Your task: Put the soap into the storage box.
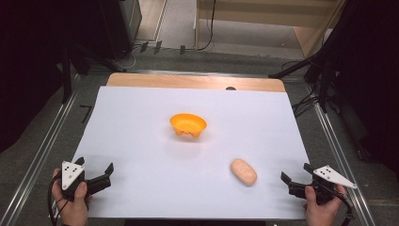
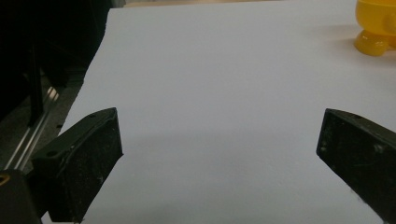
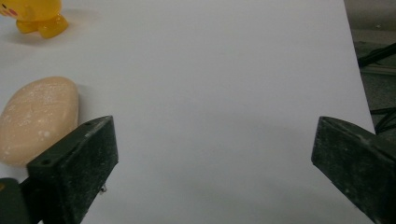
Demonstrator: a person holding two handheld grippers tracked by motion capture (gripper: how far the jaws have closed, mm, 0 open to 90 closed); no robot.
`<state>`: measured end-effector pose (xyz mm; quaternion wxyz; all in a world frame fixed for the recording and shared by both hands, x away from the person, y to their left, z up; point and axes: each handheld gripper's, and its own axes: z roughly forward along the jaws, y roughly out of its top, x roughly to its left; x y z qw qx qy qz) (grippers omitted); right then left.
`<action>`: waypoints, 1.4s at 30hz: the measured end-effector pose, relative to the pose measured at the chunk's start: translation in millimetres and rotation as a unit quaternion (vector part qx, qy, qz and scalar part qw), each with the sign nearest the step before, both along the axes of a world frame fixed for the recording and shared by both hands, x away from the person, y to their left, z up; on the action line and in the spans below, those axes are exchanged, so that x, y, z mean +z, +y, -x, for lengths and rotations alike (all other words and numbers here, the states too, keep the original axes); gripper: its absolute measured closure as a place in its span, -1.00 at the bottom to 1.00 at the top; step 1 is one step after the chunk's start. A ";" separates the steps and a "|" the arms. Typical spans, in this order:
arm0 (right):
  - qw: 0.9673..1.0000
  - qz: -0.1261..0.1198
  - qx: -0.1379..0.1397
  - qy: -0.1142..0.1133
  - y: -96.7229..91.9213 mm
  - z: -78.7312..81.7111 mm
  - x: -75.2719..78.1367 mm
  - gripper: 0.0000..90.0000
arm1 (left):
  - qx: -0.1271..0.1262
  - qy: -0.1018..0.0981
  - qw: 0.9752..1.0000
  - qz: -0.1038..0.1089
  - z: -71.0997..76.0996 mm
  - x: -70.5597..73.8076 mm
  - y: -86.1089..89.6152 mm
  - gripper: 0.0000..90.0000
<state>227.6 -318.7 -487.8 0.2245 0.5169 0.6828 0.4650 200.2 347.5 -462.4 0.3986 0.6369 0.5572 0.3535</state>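
White sheet (image 1: 155,141) on wood table (image 1: 188,81), orange bowl (image 1: 188,124) mid, bread roll (image 1: 243,171) nr right gripper (image 1: 295,175); dark room; both grippers' fingers wide, empty

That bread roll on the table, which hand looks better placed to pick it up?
The right. The right gripper sits close beside the bread roll, jaws open, and its own view shows the roll just off one jaw. The left gripper is across the white sheet, farther off than the orange bowl.
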 end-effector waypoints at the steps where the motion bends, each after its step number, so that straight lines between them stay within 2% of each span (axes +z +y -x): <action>1: 1.000 0.000 0.000 0.000 0.0 0.0 0.0 -0.92 | 0.000 0.000 1.000 0.000 0.0 0.0 0.0 -0.98; 2: 1.000 -0.002 0.005 0.001 -0.4 -0.8 0.3 -0.73 | 0.000 0.000 1.000 0.001 0.0 0.0 0.3 -0.98; 4: 1.000 -0.003 0.008 0.001 -0.1 -0.3 1.0 -0.72 | -0.001 0.000 1.000 0.001 0.0 0.0 0.1 -0.97; 6: 0.999 0.035 -0.011 -0.002 3.9 0.5 2.3 -0.73 | 0.002 0.001 1.000 -0.002 -0.2 0.0 -0.3 -0.94; 8: 0.999 0.053 -0.012 -0.003 5.7 0.4 4.0 -0.70 | 0.002 0.004 1.000 -0.001 -0.5 0.1 -0.2 -0.93; 10: 0.999 0.043 0.007 -0.004 5.4 0.7 6.2 -0.70 | 0.004 0.008 1.000 0.001 -1.7 -0.1 0.0 -0.93; 11: 0.999 0.043 0.007 -0.004 5.4 0.7 6.2 -0.70 | 0.004 0.008 1.000 0.001 -1.7 -0.1 0.0 -0.93; 12: 0.999 0.032 0.038 0.017 4.0 0.4 9.4 -0.70 | 0.004 0.010 1.000 0.002 -2.0 0.0 0.6 -0.93; 13: 0.998 0.031 0.049 0.024 4.9 0.6 10.7 -0.70 | 0.004 0.009 1.000 0.003 -1.9 -0.1 0.6 -0.93; 14: 0.997 0.037 0.061 0.028 6.4 0.5 12.1 -0.72 | 0.004 0.009 1.000 0.003 -1.9 -0.1 0.6 -0.93; 16: 0.995 0.072 0.059 0.034 12.8 1.6 15.2 -0.97 | 0.002 0.008 1.000 0.002 -1.6 0.0 0.6 -0.93; 18: 0.993 0.091 0.068 0.043 18.9 1.0 18.8 -1.00 | 0.001 0.008 1.000 0.003 -1.6 0.0 0.6 -0.93; 20: 0.992 0.093 0.070 0.049 21.2 0.5 20.6 -1.00 | 0.001 0.008 1.000 0.003 -1.6 0.0 0.8 -0.93; 21: 0.990 0.097 0.079 0.065 24.4 -1.9 23.5 -1.00 | 0.002 0.008 1.000 0.005 -1.7 -0.1 0.9 -0.93; 23: 0.988 0.102 0.083 0.079 26.9 -4.7 25.1 -1.00 | 0.001 0.008 1.000 0.004 -1.7 -0.1 0.9 -0.93; 27: 0.981 0.110 0.114 0.116 31.7 -11.1 23.8 -1.00 | 0.001 0.008 1.000 0.004 -1.6 -0.1 0.9 -0.92; 28: 0.979 0.114 0.113 0.125 33.0 -12.5 23.5 -1.00 | 0.001 0.008 1.000 0.005 -1.7 -0.1 0.9 -0.92; 30: 0.978 0.118 0.112 0.127 34.1 -13.3 24.0 -0.98 | 0.001 0.008 1.000 0.005 -1.8 -0.1 1.0 -0.91; 31: 0.976 0.123 0.113 0.137 36.8 -14.7 26.0 -0.91 | 0.001 0.008 1.000 0.005 -1.8 -0.1 0.9 -0.91; 34: 0.975 0.137 0.109 0.138 40.9 -17.6 30.3 -0.81 | 0.001 0.009 1.000 0.005 -1.9 -0.1 1.0 -0.91; 36: 0.975 0.145 0.101 0.135 43.8 -19.4 33.3 -0.71 | 0.001 0.009 1.000 0.005 -1.9 0.0 1.2 -0.91; 40: 0.973 0.151 0.101 0.139 48.8 -22.7 36.1 -0.70 | 0.000 0.009 1.000 0.006 -1.9 -0.1 1.4 -0.91; 42: 0.971 0.159 0.105 0.147 56.4 -25.5 38.7 -0.71 | -0.001 0.009 1.000 0.007 -1.9 -0.1 1.5 -0.91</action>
